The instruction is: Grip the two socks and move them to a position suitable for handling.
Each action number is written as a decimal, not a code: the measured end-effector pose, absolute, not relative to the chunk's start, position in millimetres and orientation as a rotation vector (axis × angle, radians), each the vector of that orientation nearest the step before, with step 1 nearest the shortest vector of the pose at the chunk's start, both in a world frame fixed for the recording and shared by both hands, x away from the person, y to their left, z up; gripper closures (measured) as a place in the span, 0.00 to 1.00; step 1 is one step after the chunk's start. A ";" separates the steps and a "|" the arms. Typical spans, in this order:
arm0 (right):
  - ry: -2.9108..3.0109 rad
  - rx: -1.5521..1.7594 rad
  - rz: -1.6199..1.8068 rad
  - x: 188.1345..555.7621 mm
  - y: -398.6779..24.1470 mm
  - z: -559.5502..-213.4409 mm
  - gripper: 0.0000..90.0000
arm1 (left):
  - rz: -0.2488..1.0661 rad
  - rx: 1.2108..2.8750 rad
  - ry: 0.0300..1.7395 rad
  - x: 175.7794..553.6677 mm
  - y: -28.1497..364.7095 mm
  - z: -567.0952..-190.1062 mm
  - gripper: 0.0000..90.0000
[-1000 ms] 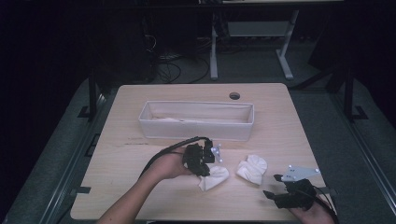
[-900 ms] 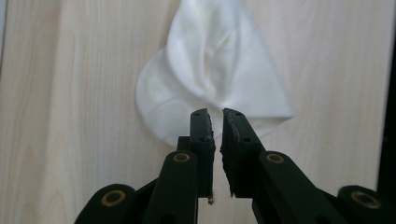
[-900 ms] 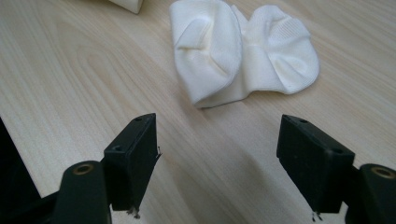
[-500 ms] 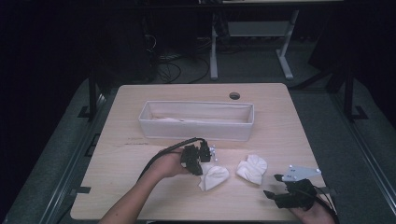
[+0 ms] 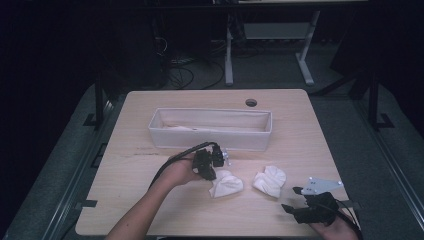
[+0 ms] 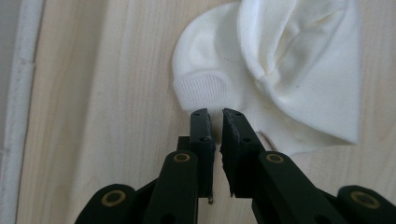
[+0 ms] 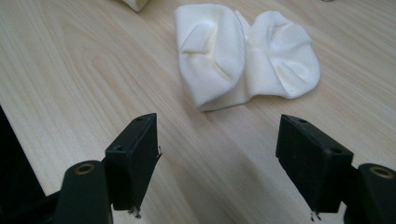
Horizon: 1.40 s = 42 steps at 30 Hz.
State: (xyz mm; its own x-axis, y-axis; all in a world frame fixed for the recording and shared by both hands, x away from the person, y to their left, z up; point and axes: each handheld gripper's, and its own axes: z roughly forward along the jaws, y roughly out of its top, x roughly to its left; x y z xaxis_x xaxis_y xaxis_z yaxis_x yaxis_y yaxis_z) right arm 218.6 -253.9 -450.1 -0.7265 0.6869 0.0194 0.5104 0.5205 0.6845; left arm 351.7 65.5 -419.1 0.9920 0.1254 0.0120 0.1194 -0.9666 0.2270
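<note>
White knit sock (image 5: pixel 226 183) is laid on the tabletop (image 5: pixel 150 200) just before the fabric bin (image 5: pixel 210 128), long axis slanted toward it. Left gripper (image 6: pixel 214 112) is nearly pressed together at its heel edge, nothing pinched; right gripper (image 7: pixel 219 135) is spread.

The counter (image 5: pixel 150 200) is showing pale wood with a fine straight grain and a smooth, faintly satin finish. The two socks, the left sock (image 6: pixel 280 70) and the right sock (image 7: pixel 243 56), are looking like soft white knitted cloth, matt, ribbed in places and more tightly woven at the heel patches. The long tray (image 5: pixel 210 145) is appearing as off-white fabric with soft, dull walls. The left claw (image 6: pixel 217 126) and the right claw (image 7: pixel 224 154) are showing matt black plastic, slightly grainy on the pad faces, with small brass-coloured metal rivets glinting at the joints. A grey plate (image 5: pixel 322 186) on the right one is looking like dull metal.
</note>
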 end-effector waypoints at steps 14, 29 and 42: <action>2.579 0.874 1.017 220.1 -234.8 -436.0 0.44 | -0.020 2.877 0.098 331.8 62.2 -420.2 0.92; 2.588 0.886 1.000 219.1 -236.5 -443.9 0.43 | 0.027 2.875 0.148 351.8 73.6 -415.2 0.90; 2.573 0.901 1.001 217.9 -240.1 -443.4 0.42 | -0.065 2.799 0.148 355.2 57.5 -405.0 0.84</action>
State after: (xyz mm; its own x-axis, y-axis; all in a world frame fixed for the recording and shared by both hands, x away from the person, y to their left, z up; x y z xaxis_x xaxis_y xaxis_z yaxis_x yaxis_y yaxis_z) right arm 217.9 -240.1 -443.4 -0.7822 0.6231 0.0019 0.4606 0.5762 0.6752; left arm 355.2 57.5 -405.0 0.9935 0.0948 -0.0624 0.1101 -0.9382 0.3282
